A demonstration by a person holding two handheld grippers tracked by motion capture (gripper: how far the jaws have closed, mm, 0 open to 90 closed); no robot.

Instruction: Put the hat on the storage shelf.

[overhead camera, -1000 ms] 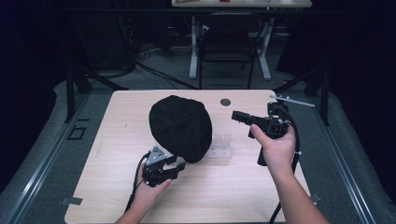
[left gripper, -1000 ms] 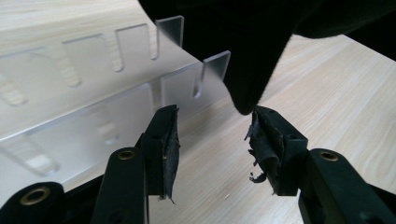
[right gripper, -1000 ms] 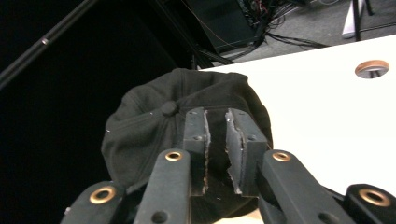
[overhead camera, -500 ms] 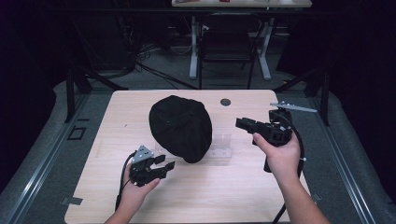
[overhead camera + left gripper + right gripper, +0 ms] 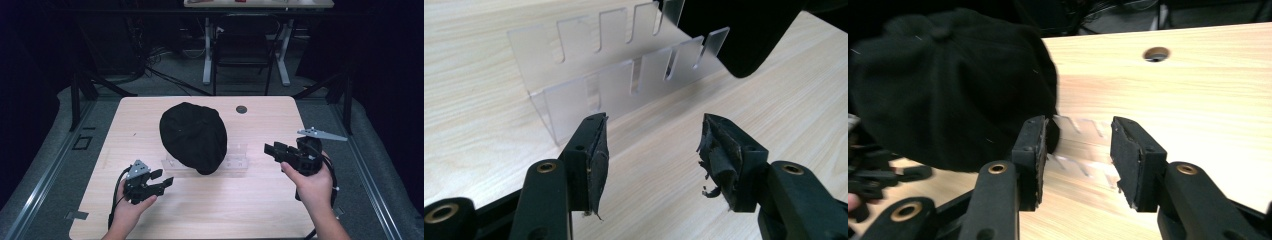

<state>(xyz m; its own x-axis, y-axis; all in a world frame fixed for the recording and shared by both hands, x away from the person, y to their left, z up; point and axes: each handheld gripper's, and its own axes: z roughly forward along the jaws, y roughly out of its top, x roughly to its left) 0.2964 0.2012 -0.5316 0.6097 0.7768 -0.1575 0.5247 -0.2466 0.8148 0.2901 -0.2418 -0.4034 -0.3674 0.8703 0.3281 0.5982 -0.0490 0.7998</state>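
Observation:
A black cap (image 5: 192, 135) rests on a clear slotted rack (image 5: 235, 162) in the middle of the wooden table (image 5: 140, 125). At the front left, my left gripper (image 5: 164, 177) points right toward the rack's end. Its jaws have just been opening and stand wide, with nothing between them. The left gripper view has that gripper (image 5: 651, 145) facing the rack (image 5: 589, 95), with the cap's edge (image 5: 744, 30) at the upper right. On the right, my right gripper (image 5: 267, 149) points left at the cap. The right gripper (image 5: 1078, 150) has just been opening too, empty, with the cap (image 5: 948, 85) ahead on the left.
A round cable hole (image 5: 241, 109) lies in the tabletop behind the cap. Bare wood stretches along the front edge between the two hands. Beyond the table stand a chair (image 5: 243, 55) and a desk's white legs on a dark floor.
The left gripper has drawn back leftward from under the cap's front edge. The right gripper has moved nearer the front and lower, and its jaws have spread wider.

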